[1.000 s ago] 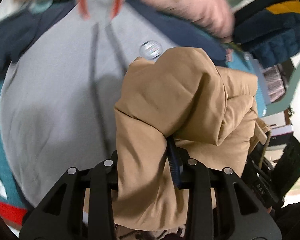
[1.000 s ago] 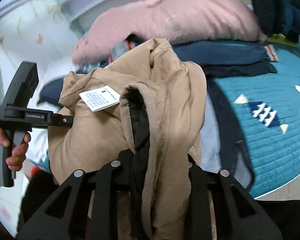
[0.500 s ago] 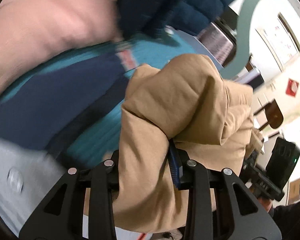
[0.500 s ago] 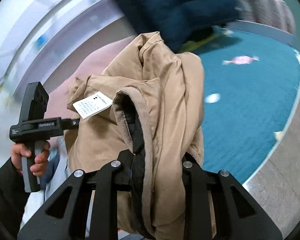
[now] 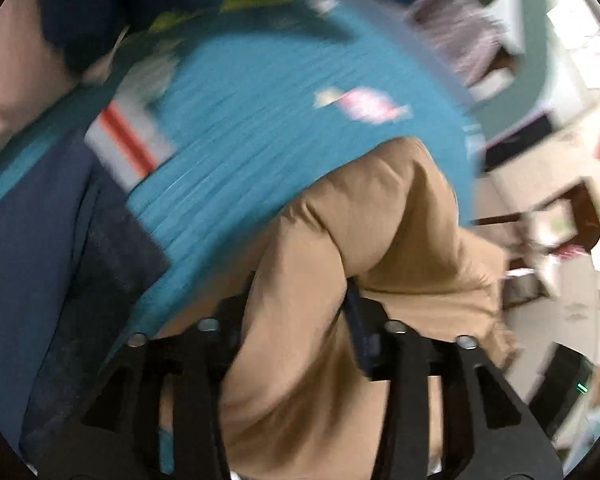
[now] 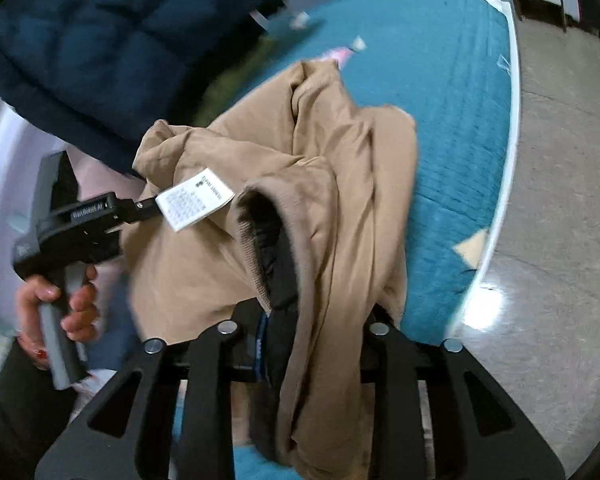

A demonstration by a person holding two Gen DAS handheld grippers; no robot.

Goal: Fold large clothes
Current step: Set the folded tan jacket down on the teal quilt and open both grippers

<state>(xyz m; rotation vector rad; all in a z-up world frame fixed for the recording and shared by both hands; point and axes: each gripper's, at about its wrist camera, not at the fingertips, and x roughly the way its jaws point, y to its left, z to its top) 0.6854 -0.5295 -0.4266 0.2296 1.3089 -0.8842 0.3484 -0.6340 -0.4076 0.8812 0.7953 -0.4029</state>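
A tan garment hangs bunched between both grippers, held in the air above a teal quilted bedspread. My left gripper is shut on one fold of it. My right gripper is shut on another fold, where a dark lining and a white care label show. The left gripper's body and the hand holding it show at the left of the right wrist view.
A dark blue puffer jacket lies at the top left of the bed. Navy and grey clothes and a pink pillow lie on the left. The bed edge and grey floor are on the right.
Both grippers have swung with the tan garment away from the pile of clothes and the pink pillow, toward the open teal bedspread and the bed's edge. Both grips are unchanged.
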